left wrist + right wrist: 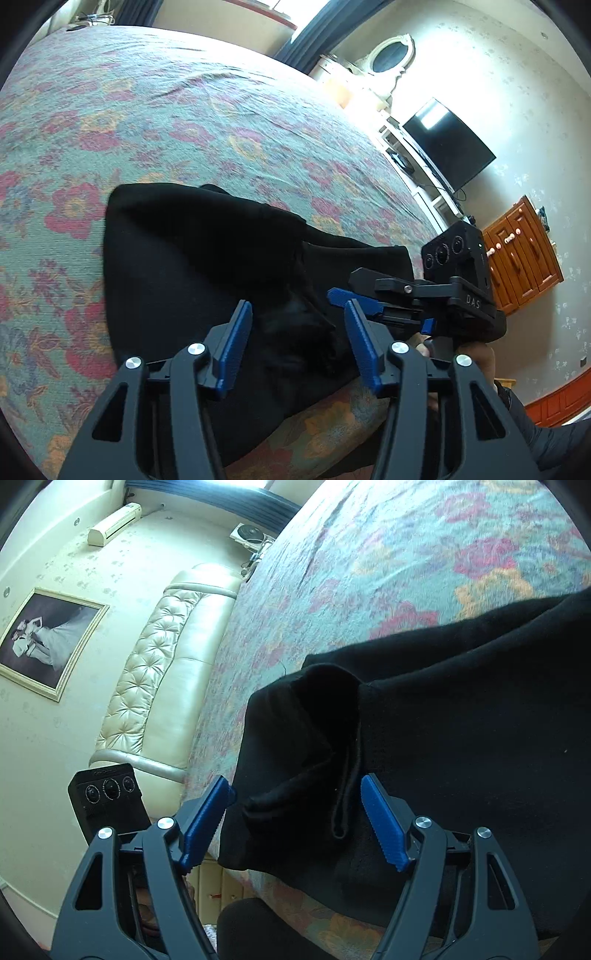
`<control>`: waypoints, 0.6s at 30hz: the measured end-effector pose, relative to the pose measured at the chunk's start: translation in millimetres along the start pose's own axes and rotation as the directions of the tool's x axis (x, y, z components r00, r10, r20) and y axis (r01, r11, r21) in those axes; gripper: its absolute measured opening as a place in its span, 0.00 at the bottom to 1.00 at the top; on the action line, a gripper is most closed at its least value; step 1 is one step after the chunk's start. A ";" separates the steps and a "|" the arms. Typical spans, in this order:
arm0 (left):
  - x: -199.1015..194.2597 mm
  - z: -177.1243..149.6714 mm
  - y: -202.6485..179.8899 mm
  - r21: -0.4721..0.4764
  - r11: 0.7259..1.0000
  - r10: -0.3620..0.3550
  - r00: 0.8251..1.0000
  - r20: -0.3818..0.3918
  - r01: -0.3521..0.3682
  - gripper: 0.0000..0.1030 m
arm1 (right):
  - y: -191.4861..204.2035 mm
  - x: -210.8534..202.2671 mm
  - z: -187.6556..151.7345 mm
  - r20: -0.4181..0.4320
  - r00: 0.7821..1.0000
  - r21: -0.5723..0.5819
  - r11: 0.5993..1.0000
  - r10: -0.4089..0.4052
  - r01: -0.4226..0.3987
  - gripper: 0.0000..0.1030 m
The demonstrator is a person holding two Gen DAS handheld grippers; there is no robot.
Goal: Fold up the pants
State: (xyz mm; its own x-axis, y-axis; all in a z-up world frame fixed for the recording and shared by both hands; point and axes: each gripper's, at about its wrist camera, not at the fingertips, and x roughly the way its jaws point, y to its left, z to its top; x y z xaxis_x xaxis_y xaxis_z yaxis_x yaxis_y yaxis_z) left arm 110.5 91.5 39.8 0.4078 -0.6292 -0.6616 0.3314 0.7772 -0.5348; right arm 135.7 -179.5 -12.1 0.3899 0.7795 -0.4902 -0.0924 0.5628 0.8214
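pants (207, 266) lying folded on the bed (184, 110) near its front edge, where both hands reach | left gripper (295, 339) hovering over the cloth, fingers standing wide, gripping nothing | right gripper (295, 819) straddling a raised fold at the hem, fingers standing wide, not pinching | likely just letting go to let the layers settle

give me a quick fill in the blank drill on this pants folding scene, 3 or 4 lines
1. The pants on the bed are ____ in colour.
2. The bedspread has a ____ pattern.
3. The left hand-held gripper has its jaws ____, pads off the cloth.
4. The pads of the right hand-held gripper are ____ in colour.

Missing words: black; floral; open; blue
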 end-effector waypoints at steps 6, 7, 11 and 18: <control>-37.9 -9.9 47.9 -0.105 0.993 0.064 0.995 0.078 -0.056 0.55 | -8.6 15.9 8.5 -0.055 0.997 0.032 0.998 -0.061 0.063 0.72; -39.6 -13.2 58.4 -0.133 0.989 0.081 0.994 0.075 -0.071 0.55 | -12.0 18.6 9.3 -0.062 0.996 0.038 0.997 -0.064 0.067 0.72; -31.1 -26.6 83.3 -0.194 0.974 0.126 0.991 0.049 -0.115 0.56 | -8.2 26.7 8.4 -0.071 0.995 0.027 0.997 -0.066 0.068 0.74; -27.1 -31.9 98.4 -0.246 0.968 0.069 0.995 0.077 -0.048 0.59 | 8.9 22.9 48.3 0.009 0.997 -0.076 0.994 -0.076 0.076 0.73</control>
State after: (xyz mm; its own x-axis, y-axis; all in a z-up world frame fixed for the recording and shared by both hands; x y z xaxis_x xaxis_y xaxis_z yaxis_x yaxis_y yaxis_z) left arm 104.8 185.1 -11.7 0.4940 -0.5722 -0.6547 0.0916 0.7830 -0.6152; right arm 188.1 -169.8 -1.9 0.4040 0.7322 -0.5483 -0.1314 0.6396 0.7574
